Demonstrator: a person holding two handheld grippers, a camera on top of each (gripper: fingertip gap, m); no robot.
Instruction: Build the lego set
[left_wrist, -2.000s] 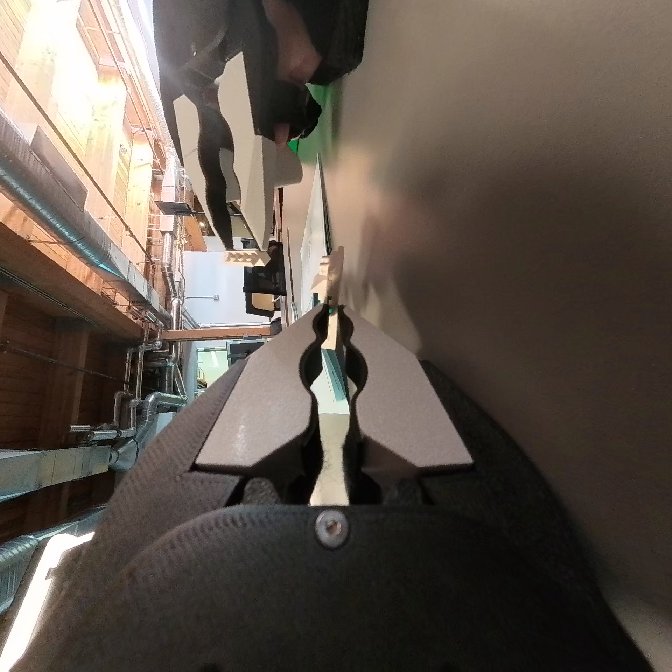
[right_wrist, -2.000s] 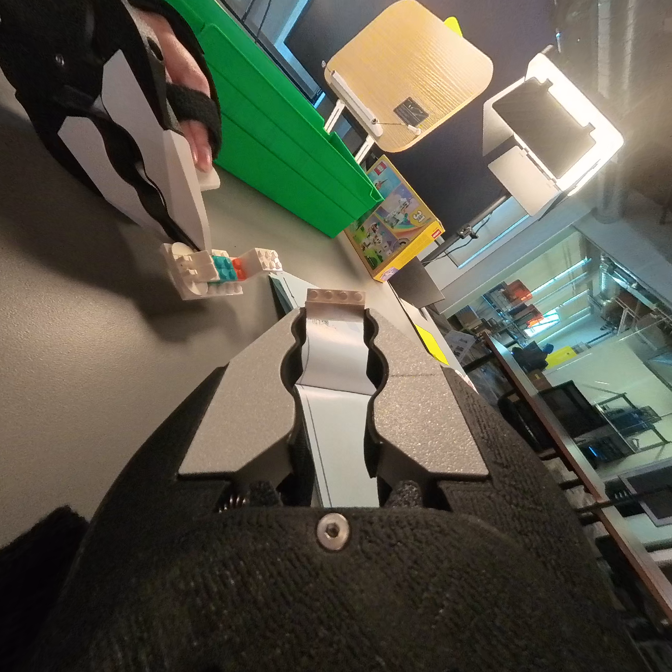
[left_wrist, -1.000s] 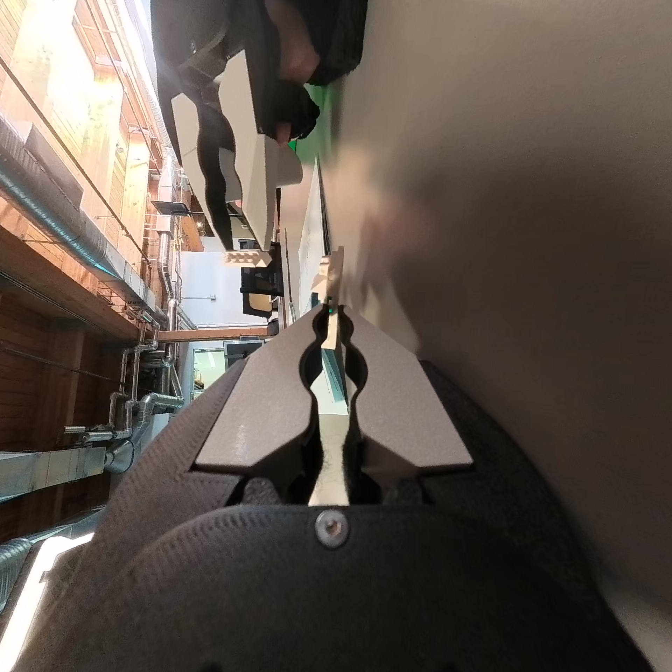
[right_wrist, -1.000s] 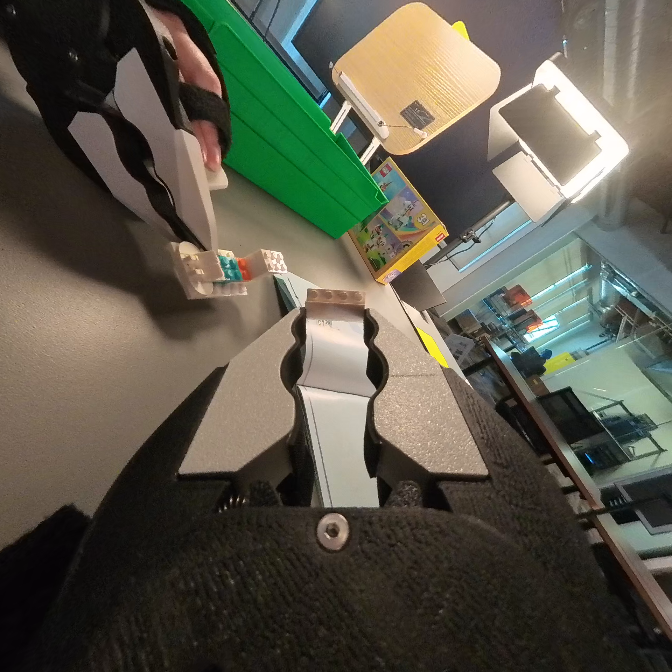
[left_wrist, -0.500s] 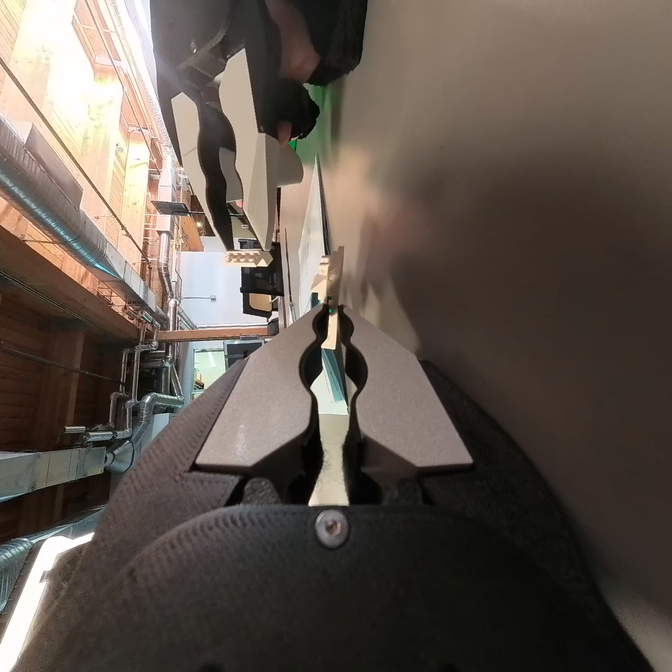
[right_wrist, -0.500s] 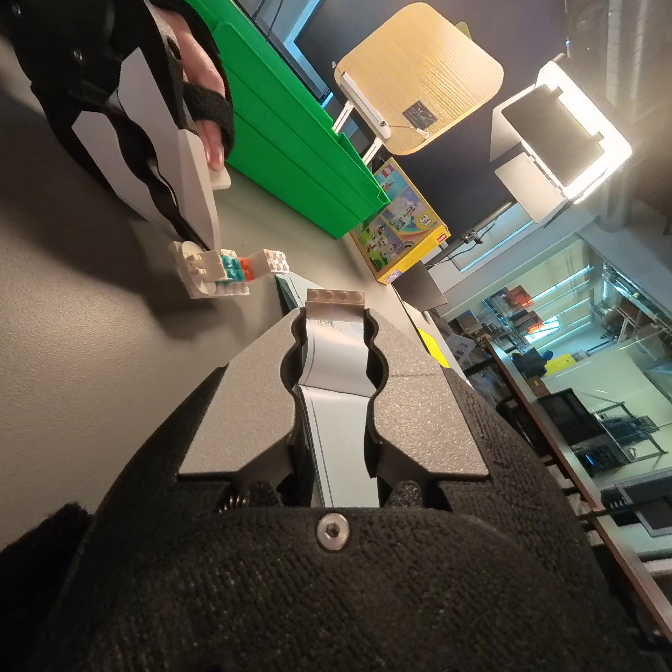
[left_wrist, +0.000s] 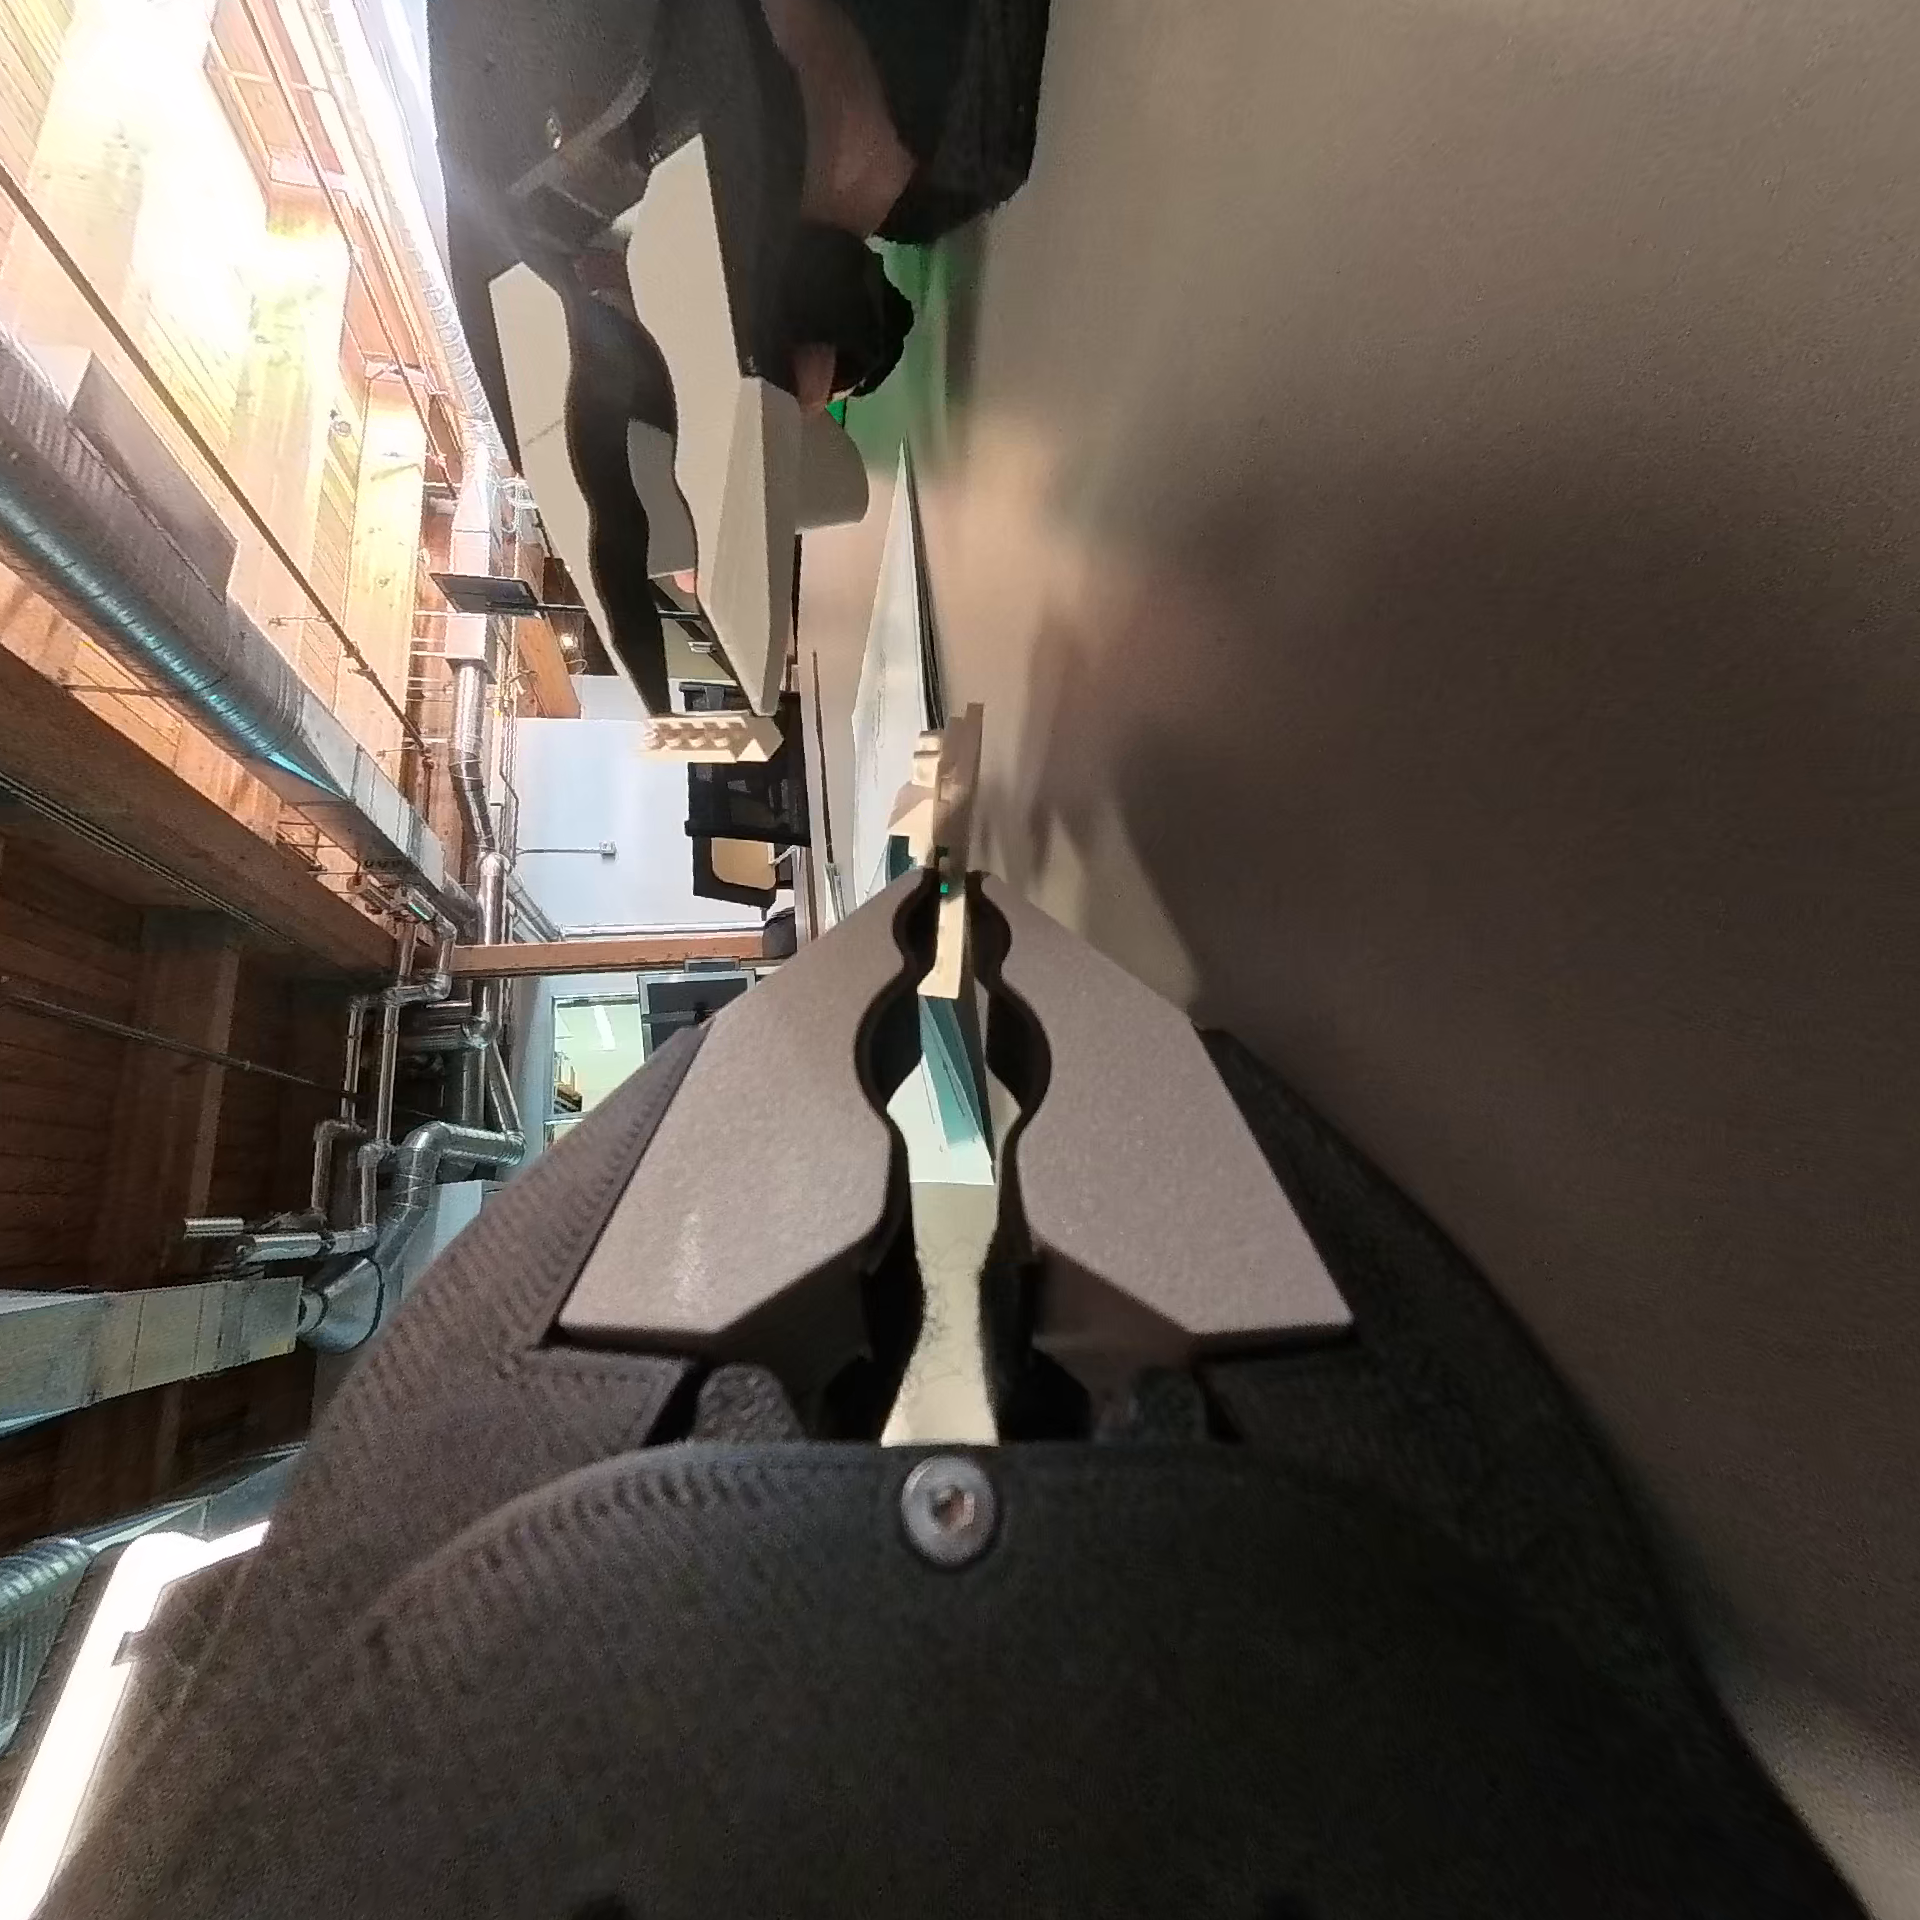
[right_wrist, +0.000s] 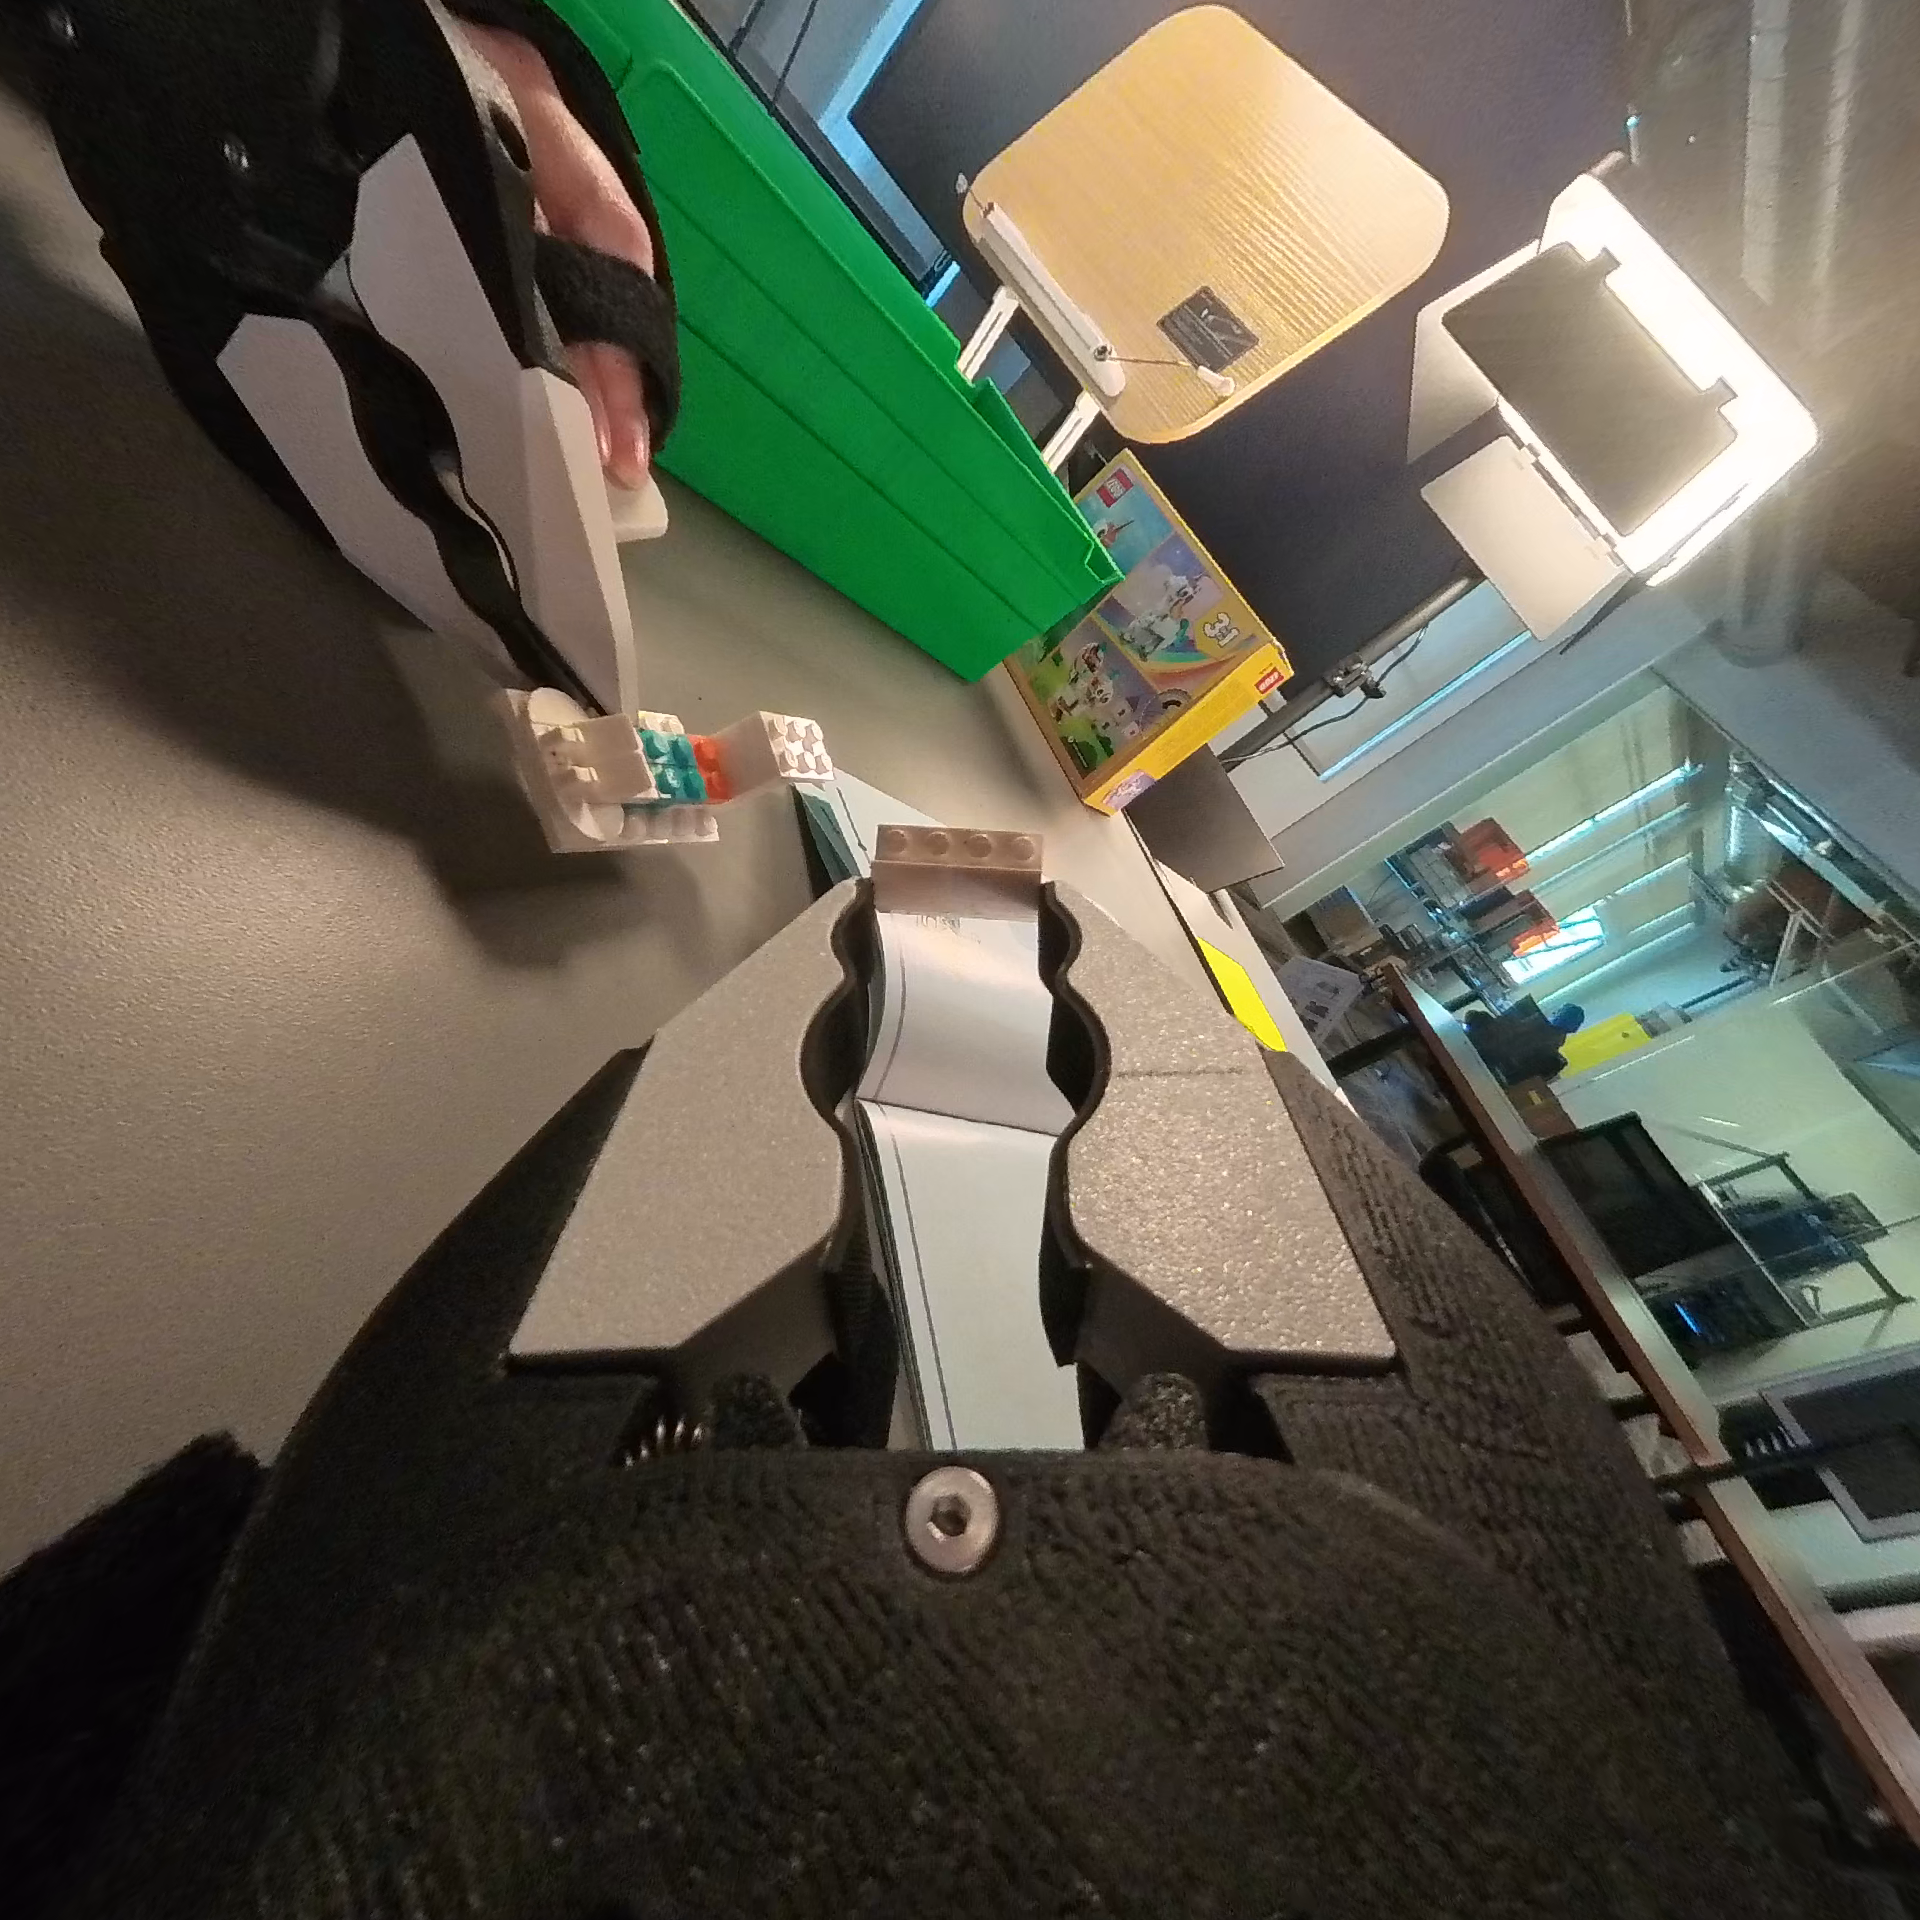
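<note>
My left gripper (left_wrist: 945, 883) is shut on a small lego build (left_wrist: 951, 790), seen edge-on at its tips close to the grey table (left_wrist: 1455, 727). In the right wrist view the build (right_wrist: 665, 774) is white with teal and orange pieces. It rests on the table, and the left gripper (right_wrist: 577, 681) pinches its white end. My right gripper (right_wrist: 956, 888) is shut on a thin pale four-stud plate (right_wrist: 958, 847), held in the air to the right of the build. The left wrist view shows that gripper (left_wrist: 727, 691) with the plate (left_wrist: 707, 740) at its tips.
An open instruction booklet (right_wrist: 966, 1039) lies on the table (right_wrist: 260, 987) under my right gripper. Green bins (right_wrist: 831, 416) and a yellow lego box (right_wrist: 1143, 644) stand at the table's far side. A person's hand (right_wrist: 592, 229) holds the left gripper.
Almost nothing. The right wrist view has shifted slightly, so the left gripper and the build sit a little farther right in it. Both grips are unchanged.
</note>
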